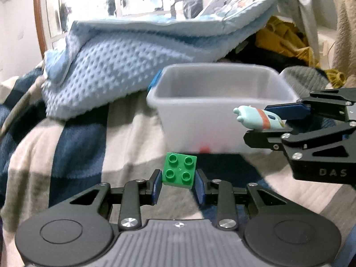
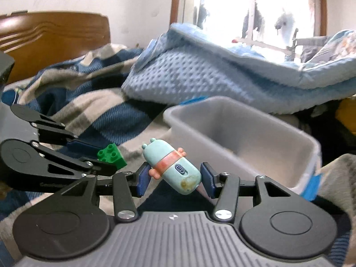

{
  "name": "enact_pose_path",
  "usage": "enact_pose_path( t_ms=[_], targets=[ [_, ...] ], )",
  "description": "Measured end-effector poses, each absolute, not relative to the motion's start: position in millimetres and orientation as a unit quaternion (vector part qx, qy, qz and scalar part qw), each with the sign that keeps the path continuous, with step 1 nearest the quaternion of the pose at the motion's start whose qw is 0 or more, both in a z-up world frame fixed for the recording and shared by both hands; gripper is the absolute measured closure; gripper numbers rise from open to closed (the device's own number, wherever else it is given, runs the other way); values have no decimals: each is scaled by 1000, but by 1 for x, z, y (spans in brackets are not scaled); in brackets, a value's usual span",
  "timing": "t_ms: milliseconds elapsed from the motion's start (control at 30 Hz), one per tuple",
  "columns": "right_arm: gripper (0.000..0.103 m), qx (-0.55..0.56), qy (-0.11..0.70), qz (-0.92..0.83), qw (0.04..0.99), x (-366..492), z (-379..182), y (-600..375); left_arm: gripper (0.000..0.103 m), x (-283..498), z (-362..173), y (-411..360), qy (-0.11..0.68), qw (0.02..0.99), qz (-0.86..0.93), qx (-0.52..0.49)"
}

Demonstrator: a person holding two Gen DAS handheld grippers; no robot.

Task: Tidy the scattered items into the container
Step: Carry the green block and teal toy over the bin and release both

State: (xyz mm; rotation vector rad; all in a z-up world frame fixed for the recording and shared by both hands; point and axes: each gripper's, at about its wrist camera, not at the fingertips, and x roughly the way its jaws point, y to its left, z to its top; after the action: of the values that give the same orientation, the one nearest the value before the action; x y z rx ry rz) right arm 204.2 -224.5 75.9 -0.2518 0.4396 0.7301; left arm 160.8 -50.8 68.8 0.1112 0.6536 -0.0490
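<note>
Progress check on the toy tidy-up: both claws are loaded and neither item is in the bin yet. Using the translucent grey container [image 1: 222,102] on the bed as the landmark, the left claw [image 1: 179,183] has its pads clamped on a green building brick [image 1: 179,170], held in the air just in front of the container's near wall, studs facing the camera. The right claw [image 2: 173,179] is gripping a pale blue capsule-shaped toy [image 2: 172,166] with a pink band round its middle, hanging near the container's front corner, beside the rim rather than over the opening. Inside the container I can't see much; there's a reddish smudge showing through the near wall low down, so maybe one thing is already in there, but it's too blurry to call. Behind the container there's a bumpy light blue blanket [image 1: 106,66], and the checked bedspread [image 1: 73,146] runs underneath. No other loose toys in view around the container, so my guess is these two drops are most of what's left: carry each over the rim and let go.
</note>
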Motion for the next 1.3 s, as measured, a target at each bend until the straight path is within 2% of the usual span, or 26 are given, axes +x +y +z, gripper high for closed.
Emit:
enact_pose_path(
  t_ms=[467, 800, 1300],
  targets=[
    [51, -26, 214, 265, 940, 246, 114, -286, 68, 208, 124, -104, 261, 960, -51, 86],
    [50, -5, 218, 243, 945, 274, 111, -299, 68, 245, 122, -127, 257, 959, -55, 105],
    [50, -26, 246, 251, 936, 322, 90, -280, 67, 312, 109, -112, 273, 955, -34, 108]
  ],
)
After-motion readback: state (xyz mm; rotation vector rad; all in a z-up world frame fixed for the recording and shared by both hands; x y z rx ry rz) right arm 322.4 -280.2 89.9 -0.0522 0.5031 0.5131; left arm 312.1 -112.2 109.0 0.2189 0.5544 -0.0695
